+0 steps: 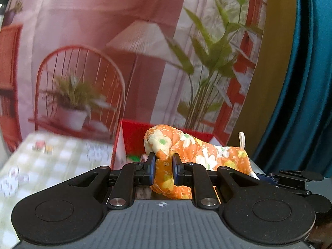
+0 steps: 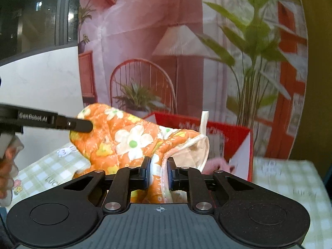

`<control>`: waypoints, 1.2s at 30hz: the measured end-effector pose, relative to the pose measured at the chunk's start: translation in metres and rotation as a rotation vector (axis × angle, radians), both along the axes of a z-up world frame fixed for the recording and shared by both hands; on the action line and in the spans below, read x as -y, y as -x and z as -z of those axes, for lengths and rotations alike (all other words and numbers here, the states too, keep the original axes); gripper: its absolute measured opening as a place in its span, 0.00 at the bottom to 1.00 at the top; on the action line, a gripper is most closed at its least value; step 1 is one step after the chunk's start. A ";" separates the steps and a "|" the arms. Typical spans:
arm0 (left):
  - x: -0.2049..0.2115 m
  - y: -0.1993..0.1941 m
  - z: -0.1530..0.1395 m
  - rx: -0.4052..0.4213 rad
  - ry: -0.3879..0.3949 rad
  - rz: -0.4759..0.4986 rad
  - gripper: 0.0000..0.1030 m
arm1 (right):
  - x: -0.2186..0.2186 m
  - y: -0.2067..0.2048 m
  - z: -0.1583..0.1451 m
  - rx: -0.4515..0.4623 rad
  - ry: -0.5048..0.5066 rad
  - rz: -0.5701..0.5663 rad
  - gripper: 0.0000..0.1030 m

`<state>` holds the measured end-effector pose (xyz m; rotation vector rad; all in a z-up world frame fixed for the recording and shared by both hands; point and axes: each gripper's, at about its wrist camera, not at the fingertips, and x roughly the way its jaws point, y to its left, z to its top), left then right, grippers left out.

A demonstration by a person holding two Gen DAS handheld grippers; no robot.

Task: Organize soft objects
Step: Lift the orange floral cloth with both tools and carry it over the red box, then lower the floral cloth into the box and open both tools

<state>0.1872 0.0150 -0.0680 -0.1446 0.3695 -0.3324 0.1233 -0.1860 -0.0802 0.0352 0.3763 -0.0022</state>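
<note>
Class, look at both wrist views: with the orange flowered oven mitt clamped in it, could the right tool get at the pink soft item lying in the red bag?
Probably not as things stand. The right tool is shut on the oven mitt, as is the left tool. The pink item sits low in the red bag, behind the hanging mitt, so that must go first.

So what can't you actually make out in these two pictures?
- Left wrist view: inside of the red box, hidden by the orange floral oven mitt and left gripper.
- Right wrist view: pink item by the box, mostly hidden behind the mitt and the right gripper.
- Tablecloth prints: blurred.
</note>
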 end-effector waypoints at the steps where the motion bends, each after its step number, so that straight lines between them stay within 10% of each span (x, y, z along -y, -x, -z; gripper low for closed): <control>1: 0.002 -0.006 -0.003 0.008 -0.008 -0.002 0.17 | 0.002 -0.005 -0.003 0.003 0.001 -0.001 0.14; 12: 0.017 -0.080 -0.019 0.023 -0.042 -0.024 0.17 | 0.033 -0.080 -0.015 -0.040 -0.046 0.034 0.14; 36: 0.034 -0.187 0.039 -0.241 -0.099 0.006 0.17 | 0.091 -0.176 0.050 -0.281 -0.235 0.138 0.14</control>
